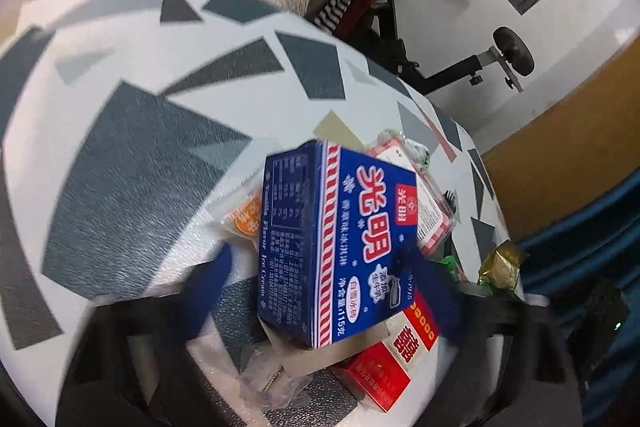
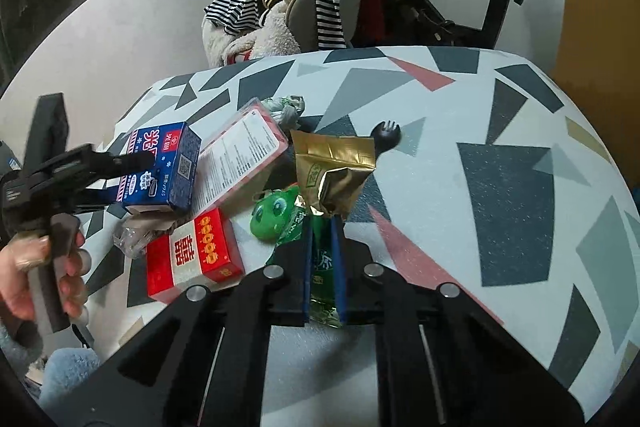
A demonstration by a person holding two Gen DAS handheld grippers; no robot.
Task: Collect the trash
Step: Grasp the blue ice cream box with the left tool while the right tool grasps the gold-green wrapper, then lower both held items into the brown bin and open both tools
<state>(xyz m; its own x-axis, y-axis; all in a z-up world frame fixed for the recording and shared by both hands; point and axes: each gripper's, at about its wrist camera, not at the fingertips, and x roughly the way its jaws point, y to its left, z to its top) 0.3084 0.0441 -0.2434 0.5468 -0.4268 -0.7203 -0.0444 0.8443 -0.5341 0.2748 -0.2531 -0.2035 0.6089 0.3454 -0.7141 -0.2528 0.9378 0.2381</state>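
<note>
While the right gripper (image 2: 323,243) is clamped on a green packet (image 2: 320,263) and the left gripper (image 1: 324,275) brackets the blue carton (image 1: 340,227), contact unclear, all trash remains on the table (image 2: 500,187); collection appears barely begun.

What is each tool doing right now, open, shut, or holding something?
Left tool: around the blue ice cream box; grip cannot be told.
Right tool: shut on the green-and-gold tea packet.
</note>
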